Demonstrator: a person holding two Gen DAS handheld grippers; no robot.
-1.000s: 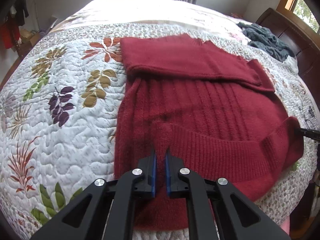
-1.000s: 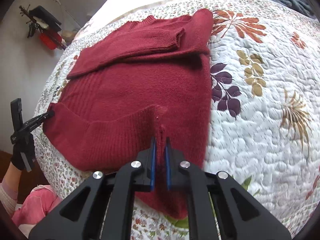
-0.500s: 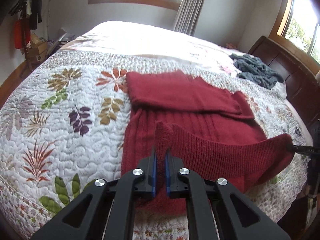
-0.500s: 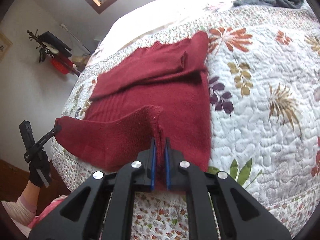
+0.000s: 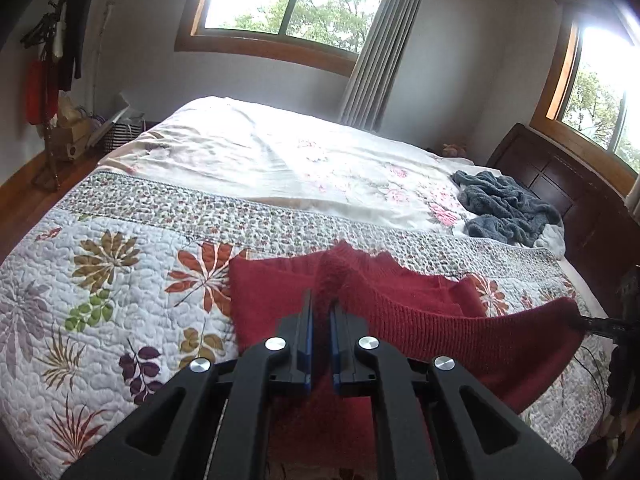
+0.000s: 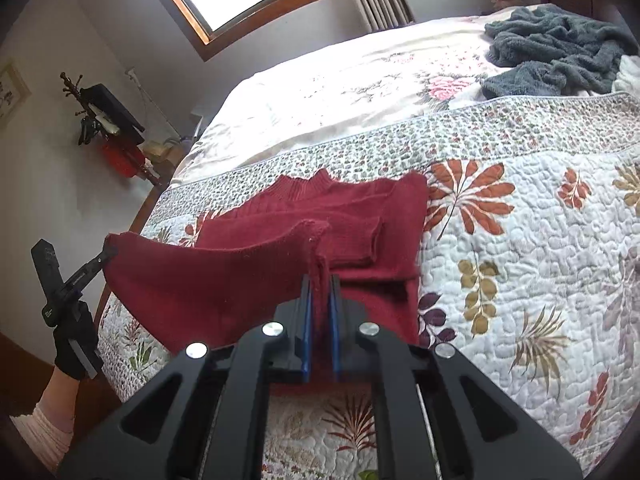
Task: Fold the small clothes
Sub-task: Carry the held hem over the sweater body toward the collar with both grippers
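One red sweater (image 5: 420,320) sits on the quilt (image 5: 100,280) near the bed's front edge, its hem lifted off the bed and stretched between two grippers, left (image 5: 321,308) and right (image 6: 320,280), each pinched tight on a hem corner. Loads of bare quilt on either side. One grey blanket (image 6: 560,52) lies far back. Only the right view catches the gloved hand (image 6: 74,344).

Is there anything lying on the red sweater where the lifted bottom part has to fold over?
Nothing visible. Both grippers, left and right, hold the red sweater's hem up. The folded sleeves on the top part are bare. The grey blanket lies far off on the bed, apart from the sweater.
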